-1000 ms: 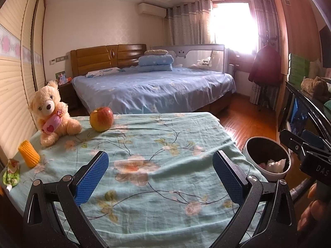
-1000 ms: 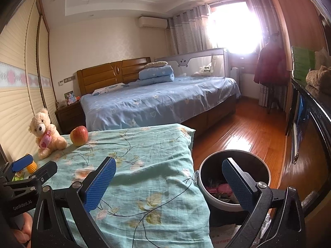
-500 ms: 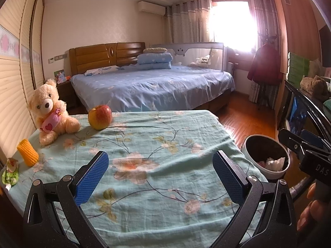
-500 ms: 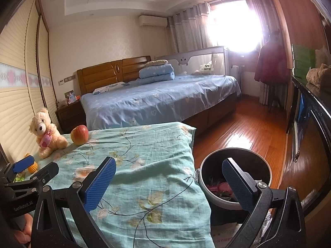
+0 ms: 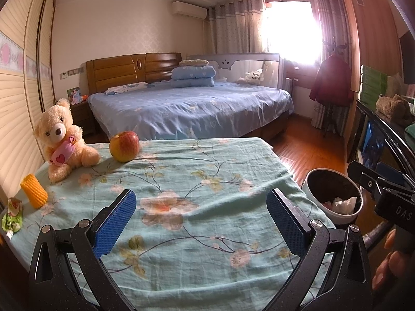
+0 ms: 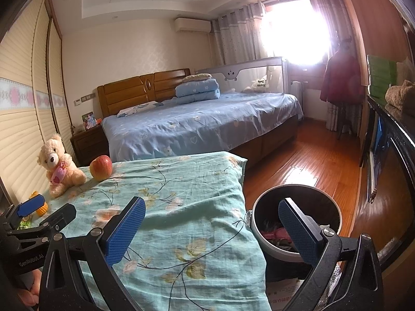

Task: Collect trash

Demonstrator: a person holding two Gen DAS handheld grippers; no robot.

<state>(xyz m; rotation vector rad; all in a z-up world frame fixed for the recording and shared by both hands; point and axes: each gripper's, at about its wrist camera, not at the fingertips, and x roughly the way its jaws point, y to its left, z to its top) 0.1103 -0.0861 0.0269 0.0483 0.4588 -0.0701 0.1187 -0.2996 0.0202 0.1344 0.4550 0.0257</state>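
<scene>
Gaping wide and empty, both tongs (image 5: 201,220) (image 6: 212,229) hover; green wrapper (image 5: 11,217) lies far left, bin (image 6: 295,223) right.

The setting is a home bedroom. A bed (image 5: 192,108) with blue floral bedding and a wooden headboard (image 5: 132,68) stands at its centre; an air conditioner (image 5: 189,9) is mounted on the wall above the bed. To the right of the bed are a curtained window (image 5: 290,26) and wooden flooring (image 6: 306,160).
</scene>
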